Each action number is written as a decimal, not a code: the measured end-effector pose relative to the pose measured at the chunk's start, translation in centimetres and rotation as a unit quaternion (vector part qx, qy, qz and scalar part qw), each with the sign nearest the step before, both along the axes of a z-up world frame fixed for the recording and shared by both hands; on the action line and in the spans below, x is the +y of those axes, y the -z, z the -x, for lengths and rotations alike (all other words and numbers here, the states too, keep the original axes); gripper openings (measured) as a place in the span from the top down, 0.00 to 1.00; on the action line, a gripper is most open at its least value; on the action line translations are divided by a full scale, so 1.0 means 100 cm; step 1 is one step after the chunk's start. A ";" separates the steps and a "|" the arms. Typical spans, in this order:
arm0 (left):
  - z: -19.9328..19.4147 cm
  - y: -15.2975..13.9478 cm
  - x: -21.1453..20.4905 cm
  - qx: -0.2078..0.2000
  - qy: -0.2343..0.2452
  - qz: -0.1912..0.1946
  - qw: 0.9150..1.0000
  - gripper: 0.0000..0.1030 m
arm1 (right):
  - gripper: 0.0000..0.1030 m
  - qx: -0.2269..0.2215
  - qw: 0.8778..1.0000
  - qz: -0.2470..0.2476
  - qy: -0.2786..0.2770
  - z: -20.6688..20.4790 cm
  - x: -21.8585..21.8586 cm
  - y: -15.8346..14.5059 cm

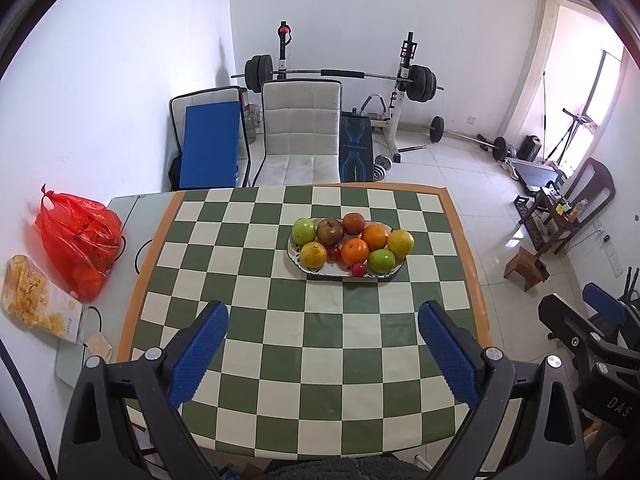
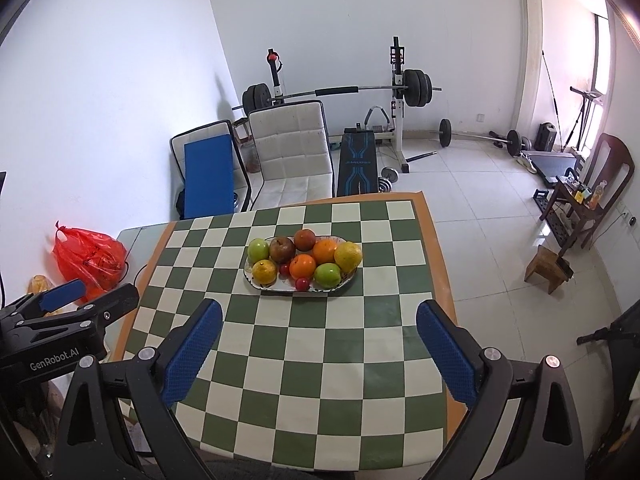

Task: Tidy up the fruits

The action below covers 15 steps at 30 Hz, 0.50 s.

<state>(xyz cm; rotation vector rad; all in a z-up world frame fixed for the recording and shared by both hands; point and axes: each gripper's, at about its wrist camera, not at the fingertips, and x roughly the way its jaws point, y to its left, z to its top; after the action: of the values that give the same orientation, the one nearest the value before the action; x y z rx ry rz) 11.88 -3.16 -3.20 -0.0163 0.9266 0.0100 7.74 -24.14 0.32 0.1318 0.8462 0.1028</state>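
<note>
An oval white plate sits near the far middle of the green-and-white checkered table. It holds several fruits: green apples, oranges, yellow citrus, a brown pear and small red fruits. My left gripper is open and empty, well short of the plate. My right gripper is open too, nothing between its blue pads, also near the table's front.
At the table's left edge lie a red plastic bag holding oranges and a packet of yellow chips. White chairs stand behind the table, with weight equipment beyond. A small wooden stool stands on the floor to the right.
</note>
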 end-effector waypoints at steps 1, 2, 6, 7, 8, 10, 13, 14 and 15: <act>-0.003 0.000 0.001 0.000 -0.002 0.000 1.000 0.06 | 0.03 0.000 1.000 0.000 0.000 -0.003 0.001 0.002; -0.006 0.001 0.002 0.000 -0.004 0.000 1.000 0.06 | 0.03 0.000 1.000 0.000 0.000 -0.007 0.001 0.003; -0.027 0.004 0.002 0.004 -0.007 -0.006 1.000 0.02 | 0.03 0.000 1.000 0.004 0.000 -0.030 0.005 0.009; -0.031 0.005 0.002 0.002 -0.007 -0.009 1.000 0.02 | 0.03 0.001 1.000 0.004 0.000 -0.036 0.005 0.012; -0.037 0.007 0.002 0.001 -0.007 -0.012 1.000 0.02 | 0.03 0.002 1.000 0.004 -0.001 -0.043 0.006 0.015; -0.049 0.010 0.002 0.004 -0.008 -0.018 1.000 0.02 | 0.03 0.006 1.000 0.006 -0.001 -0.059 0.007 0.022; -0.068 0.019 0.001 0.011 -0.010 -0.023 1.000 0.01 | 0.03 0.012 1.000 0.006 -0.001 -0.079 0.007 0.033; -0.073 0.023 0.001 0.015 -0.009 -0.023 1.000 0.01 | 0.03 0.016 1.000 0.005 0.000 -0.088 0.007 0.039; -0.080 0.026 0.001 0.020 -0.010 -0.024 0.999 0.01 | 0.03 0.020 1.000 0.005 -0.001 -0.094 0.007 0.044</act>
<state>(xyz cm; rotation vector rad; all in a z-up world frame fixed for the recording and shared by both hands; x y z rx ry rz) 19.85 -3.08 -5.84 0.0190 0.9667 0.0519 17.18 -23.43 -4.06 0.1240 0.8870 0.0974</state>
